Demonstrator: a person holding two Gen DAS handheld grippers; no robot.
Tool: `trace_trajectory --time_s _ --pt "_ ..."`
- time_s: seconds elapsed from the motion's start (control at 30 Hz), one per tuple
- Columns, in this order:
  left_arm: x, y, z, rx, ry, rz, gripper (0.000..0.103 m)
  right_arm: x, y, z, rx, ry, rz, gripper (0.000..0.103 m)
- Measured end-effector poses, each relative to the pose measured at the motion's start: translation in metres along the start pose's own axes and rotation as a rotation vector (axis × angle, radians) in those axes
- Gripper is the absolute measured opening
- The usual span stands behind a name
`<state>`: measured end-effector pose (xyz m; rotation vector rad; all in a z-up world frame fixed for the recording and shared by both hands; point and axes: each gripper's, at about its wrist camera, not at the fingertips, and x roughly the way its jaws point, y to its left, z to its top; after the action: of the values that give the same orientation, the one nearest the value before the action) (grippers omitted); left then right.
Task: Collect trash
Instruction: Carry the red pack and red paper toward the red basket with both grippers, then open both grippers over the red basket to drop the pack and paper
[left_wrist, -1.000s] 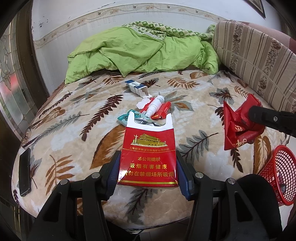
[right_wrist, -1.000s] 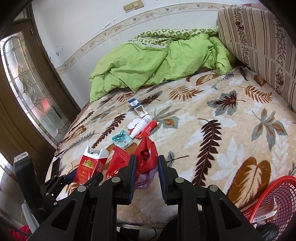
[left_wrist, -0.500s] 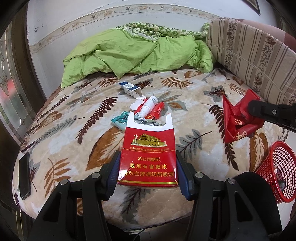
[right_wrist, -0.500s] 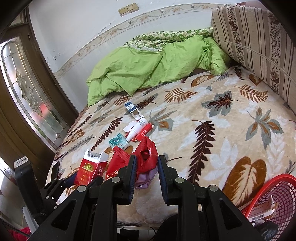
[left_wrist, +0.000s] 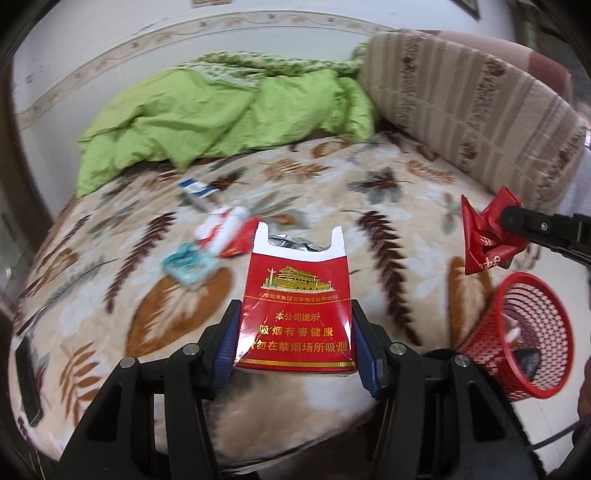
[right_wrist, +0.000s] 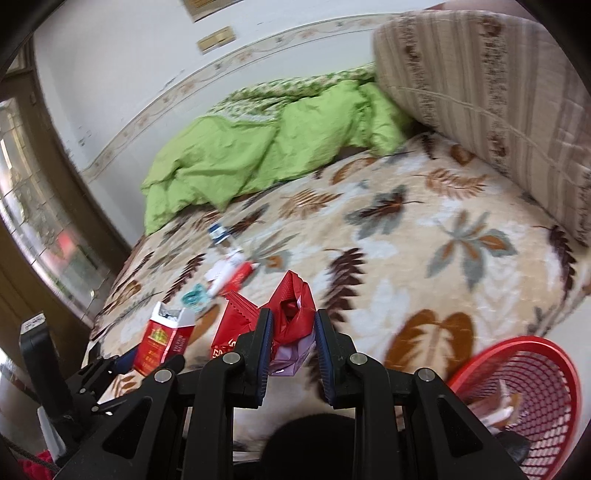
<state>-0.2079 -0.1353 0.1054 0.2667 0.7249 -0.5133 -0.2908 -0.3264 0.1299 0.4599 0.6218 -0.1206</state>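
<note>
My left gripper (left_wrist: 295, 336) is shut on a red cigarette pack (left_wrist: 295, 310) with an open white top, held above the bed's near edge. My right gripper (right_wrist: 293, 332) is shut on a crumpled red wrapper (right_wrist: 291, 314); the wrapper also shows in the left wrist view (left_wrist: 487, 236), just above a red mesh trash basket (left_wrist: 517, 332). The basket (right_wrist: 528, 398) stands on the floor at lower right and holds some scraps. More trash lies mid-bed: a teal packet (left_wrist: 188, 262), a white and red tube (left_wrist: 232, 232) and a blue and white box (left_wrist: 195, 190).
A leaf-patterned blanket (left_wrist: 388, 206) covers the bed. A green quilt (left_wrist: 229, 110) is heaped at the back. A striped cushion (left_wrist: 472, 110) runs along the right. A black phone (left_wrist: 27, 380) lies at the bed's left edge.
Both grippers have swung right with their loads. The red basket has come closer and larger in both views. The wrapper now hangs just above the basket's rim.
</note>
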Motion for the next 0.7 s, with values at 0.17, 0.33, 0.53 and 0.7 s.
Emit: trace_trajectory --time_s 0.17,0.33,0.53,0.7 --pt "0.006 -0.038 0.017 0.070 0.033 -0.155 0.054 -0.031 -0.041 -0.002 0.051 -0.034 -0.103 0.024" --pt "0.017 -0.089 0.028 0.132 0.105 -0.320 0.054 -0.063 -0.090 -0.014 0.117 -0.045 -0.216 0.024" --pt "0.018 -0.157 0.029 0.248 0.165 -0.469 0.054 -0.098 -0.143 -0.031 0.200 -0.051 -0.341 0.025" --pt "0.021 -0.197 0.025 0.294 0.223 -0.544 0.070 -0.109 -0.169 -0.039 0.258 -0.029 -0.396 0.035"
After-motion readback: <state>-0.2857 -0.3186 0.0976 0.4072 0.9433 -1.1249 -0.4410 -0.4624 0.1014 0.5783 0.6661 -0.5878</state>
